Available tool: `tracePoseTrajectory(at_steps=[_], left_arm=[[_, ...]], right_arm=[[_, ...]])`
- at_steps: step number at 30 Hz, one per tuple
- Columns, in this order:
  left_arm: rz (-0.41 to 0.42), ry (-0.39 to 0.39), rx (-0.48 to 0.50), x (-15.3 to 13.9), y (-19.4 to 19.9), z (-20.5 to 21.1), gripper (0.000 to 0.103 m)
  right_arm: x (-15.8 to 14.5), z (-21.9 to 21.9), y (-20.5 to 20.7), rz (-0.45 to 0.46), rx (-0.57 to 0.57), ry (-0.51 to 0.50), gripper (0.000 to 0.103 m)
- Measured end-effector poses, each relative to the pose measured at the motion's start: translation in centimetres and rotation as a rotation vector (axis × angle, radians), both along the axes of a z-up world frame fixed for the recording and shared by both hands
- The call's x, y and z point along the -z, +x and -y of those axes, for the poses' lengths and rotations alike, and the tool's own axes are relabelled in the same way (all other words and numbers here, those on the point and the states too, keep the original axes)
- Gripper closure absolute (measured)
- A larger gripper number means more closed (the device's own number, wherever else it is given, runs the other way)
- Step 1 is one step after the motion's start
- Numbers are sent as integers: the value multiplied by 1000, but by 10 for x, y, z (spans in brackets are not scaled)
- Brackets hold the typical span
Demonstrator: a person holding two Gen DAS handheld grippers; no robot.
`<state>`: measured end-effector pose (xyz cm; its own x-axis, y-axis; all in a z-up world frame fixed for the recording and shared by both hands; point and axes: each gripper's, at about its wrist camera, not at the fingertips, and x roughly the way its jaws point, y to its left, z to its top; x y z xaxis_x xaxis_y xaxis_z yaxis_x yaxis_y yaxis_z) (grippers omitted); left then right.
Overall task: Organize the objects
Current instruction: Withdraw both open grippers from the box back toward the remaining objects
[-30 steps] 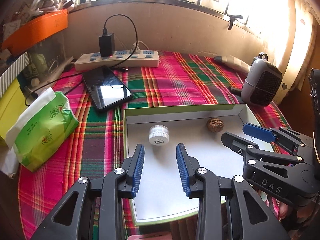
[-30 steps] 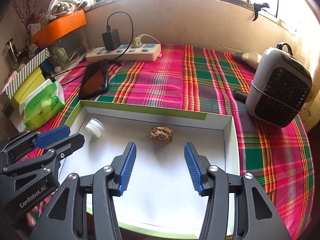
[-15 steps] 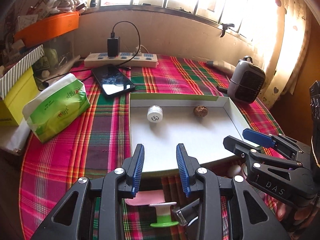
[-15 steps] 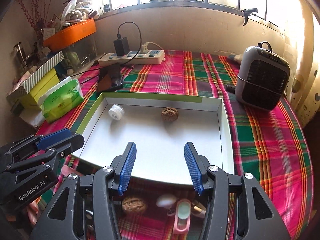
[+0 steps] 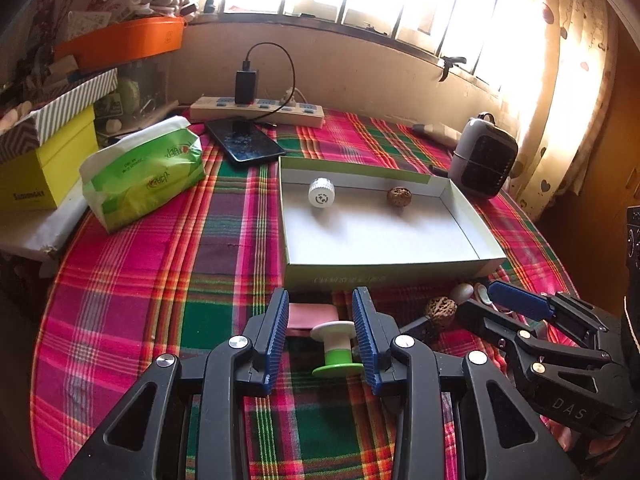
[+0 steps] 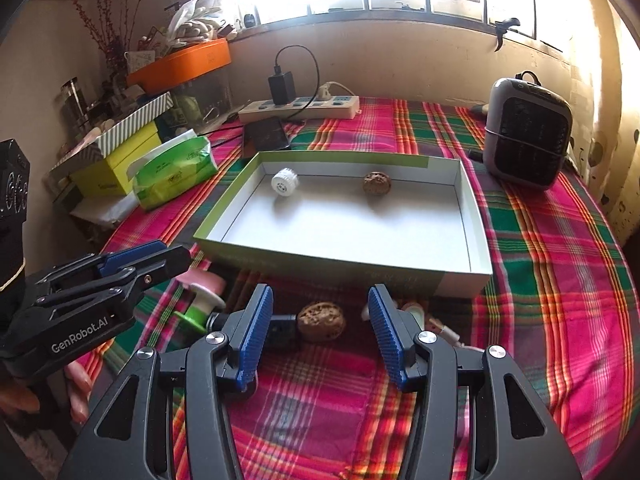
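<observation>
A shallow white box [image 5: 384,268] [image 6: 476,216] with green sides lies on the plaid cloth. In it are a white ribbed cap [image 5: 321,192] [image 6: 285,181] and a walnut [image 5: 399,195] [image 6: 377,183]. In front of the box lie a green-and-white spool [image 5: 335,348] [image 6: 200,308], a pink eraser [image 5: 312,315], a second walnut [image 5: 440,307] [image 6: 321,321], a small black item [image 6: 282,332] and pale small bits [image 5: 462,292]. My left gripper [image 5: 321,340] is open with the spool between its fingers. My right gripper [image 6: 320,332] is open around the second walnut.
A green tissue pack [image 5: 144,172], yellow box [image 5: 44,172], phone [image 5: 244,142], power strip [image 5: 256,110] and grey heater [image 5: 484,158] [image 6: 526,132] stand around the box. The table's front edge is close below the grippers.
Both grippers have pulled back and up from over the box to the near side. The loose items in front of the box now lie between their open fingers.
</observation>
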<state>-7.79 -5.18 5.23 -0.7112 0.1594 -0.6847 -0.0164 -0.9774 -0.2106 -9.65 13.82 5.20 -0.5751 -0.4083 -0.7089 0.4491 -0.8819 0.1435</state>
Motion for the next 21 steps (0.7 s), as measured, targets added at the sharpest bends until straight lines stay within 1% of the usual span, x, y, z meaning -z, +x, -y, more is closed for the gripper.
tracePoseTrajectory(at_steps=[4, 13, 21], left_arm=[[4, 20, -14, 7, 10, 6, 72], [13, 40, -22, 15, 19, 12, 72], [21, 52, -23, 20, 21, 18, 72]], right_arm=[[4, 3, 13, 6, -41, -32, 52], [21, 18, 28, 48, -104, -37, 51], [31, 31, 32, 71, -125, -20, 51]])
